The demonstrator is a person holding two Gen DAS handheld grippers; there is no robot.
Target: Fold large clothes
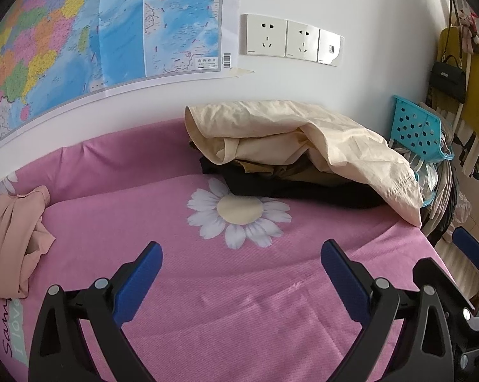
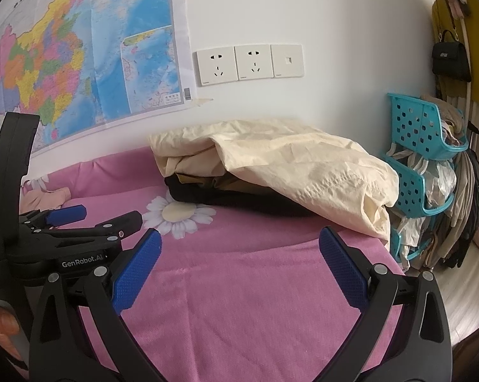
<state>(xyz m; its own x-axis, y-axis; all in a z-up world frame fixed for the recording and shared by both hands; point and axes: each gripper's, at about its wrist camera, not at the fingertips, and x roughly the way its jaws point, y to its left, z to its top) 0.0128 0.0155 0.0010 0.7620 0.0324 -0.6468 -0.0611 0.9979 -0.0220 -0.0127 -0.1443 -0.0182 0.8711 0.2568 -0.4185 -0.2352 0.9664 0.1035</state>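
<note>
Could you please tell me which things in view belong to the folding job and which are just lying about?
For the job:
cream garment on top of the pile
dark clothes beneath it
peach garment, crumpled on the pink bedspread
left gripper, open
right gripper, open

Lying about:
wall map
wall sockets
blue baskets
black handbag

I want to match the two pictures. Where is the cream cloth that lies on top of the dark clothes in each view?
Left wrist view: the cream cloth lies right of centre, in the upper middle, draped over the dark clothes.
Right wrist view: the cream cloth lies at centre, slightly right, again over the dark clothes.
Shared landmark: the daisy print on the pink sheet, just before the pile.
</note>
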